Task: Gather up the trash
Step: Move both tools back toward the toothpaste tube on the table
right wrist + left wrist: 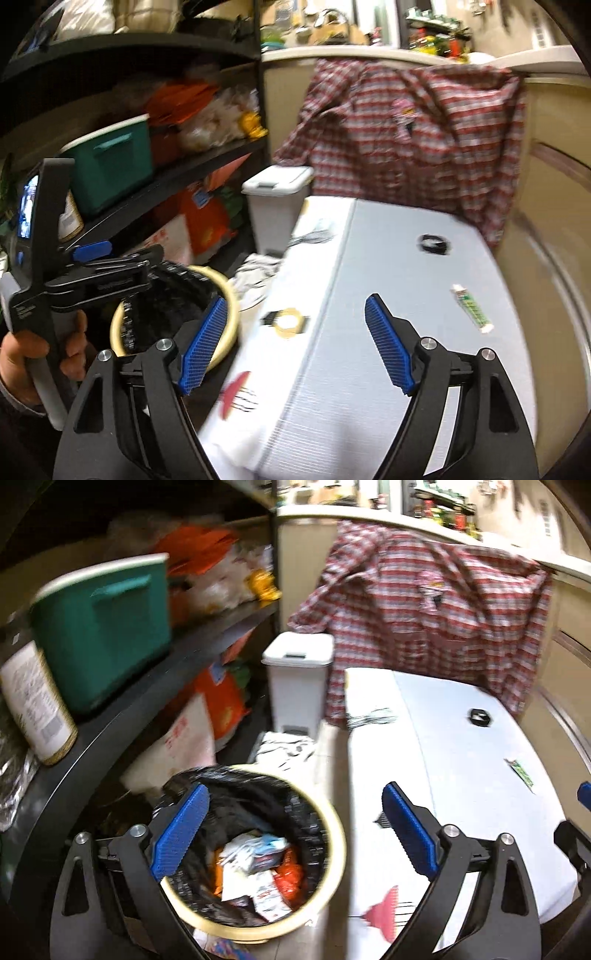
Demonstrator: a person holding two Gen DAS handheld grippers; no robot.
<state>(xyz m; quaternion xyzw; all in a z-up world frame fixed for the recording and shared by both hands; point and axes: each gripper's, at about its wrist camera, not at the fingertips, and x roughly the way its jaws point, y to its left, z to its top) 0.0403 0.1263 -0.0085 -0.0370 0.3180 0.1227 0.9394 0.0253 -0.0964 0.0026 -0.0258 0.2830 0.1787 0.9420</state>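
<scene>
A cream-rimmed trash bin (334,834) with a black liner stands on the floor left of a white table (461,738). Wrappers and packets (258,864) lie inside it. My left gripper (295,790) hangs open over the bin's right rim, with nothing between its blue pads. In the right wrist view my right gripper (297,301) is open over the table's left part, also with nothing in it. A green-and-white tube (472,308) and a small black object (434,243) lie on the table beyond it. The bin (231,295) shows at its left.
A dark shelf unit (155,675) on the left carries a green box (99,635), a tin (33,701) and bags. A white lidded bin (297,675) stands behind. A plaid shirt (424,609) hangs over the counter. A hand (22,354) grips the left tool's handle.
</scene>
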